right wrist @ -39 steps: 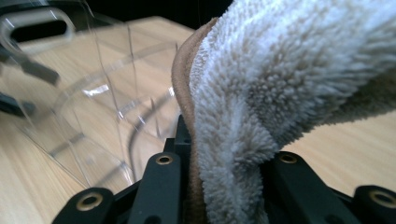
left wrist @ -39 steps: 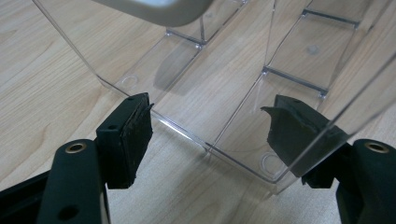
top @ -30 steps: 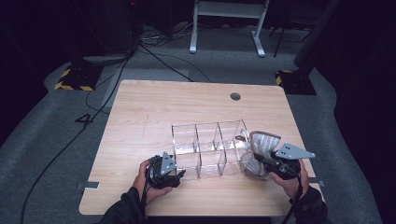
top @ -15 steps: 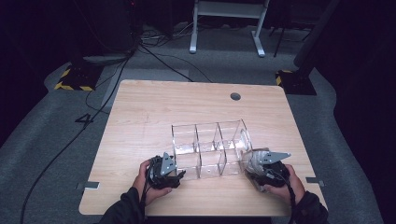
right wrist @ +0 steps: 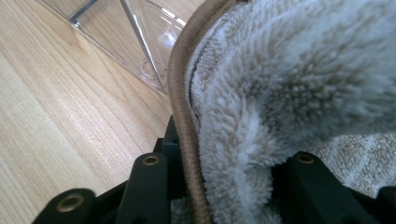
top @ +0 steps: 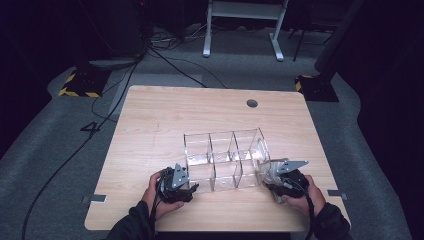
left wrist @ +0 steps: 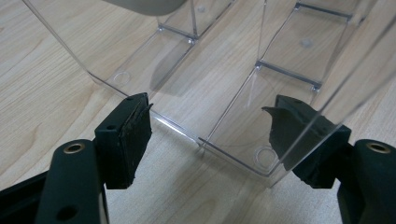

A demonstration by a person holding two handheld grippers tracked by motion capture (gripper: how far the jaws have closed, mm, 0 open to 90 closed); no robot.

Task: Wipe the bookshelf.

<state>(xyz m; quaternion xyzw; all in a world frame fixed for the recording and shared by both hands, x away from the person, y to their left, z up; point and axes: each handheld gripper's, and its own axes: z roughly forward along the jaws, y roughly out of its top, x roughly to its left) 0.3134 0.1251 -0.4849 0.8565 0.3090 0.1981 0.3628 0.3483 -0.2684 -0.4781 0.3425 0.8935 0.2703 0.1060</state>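
Clamping a fluffy grey slipper (right wrist: 289, 88) between the jaws of the right gripper (right wrist: 224, 186), having just been closing further on it, with the brown piped edge (right wrist: 184, 107) of the slipper running down between the two black jaws. Pressing plush pile against both jaws in the right gripper view, with the woven sole showing at the lower right corner. Sitting just beside the right end of a clear plastic divided organizer (top: 225, 155), the slipper (top: 267, 170) touching or nearly touching that end wall in the high view; cannot tell which. Standing apart, the jaws of the left gripper (left wrist: 210, 135) straddling the near left corner of the organizer (left wrist: 243, 93), one jaw outside the clear wall on bare wood, the other seen through the wall on the far side; pads not visibly pressing on the plastic. Resting low on the light wooden desk (top: 165, 120), the left gripper (top: 176, 182) held in the left hand (top: 155, 192) at the near left of the organizer, the right gripper (top: 282, 175) held in the right hand (top: 305, 192) at the near right. Showing empty compartments in two rows inside the organizer, near the middle of the desk. Lying beyond the desk, grey floor with black cables (top: 165, 60).
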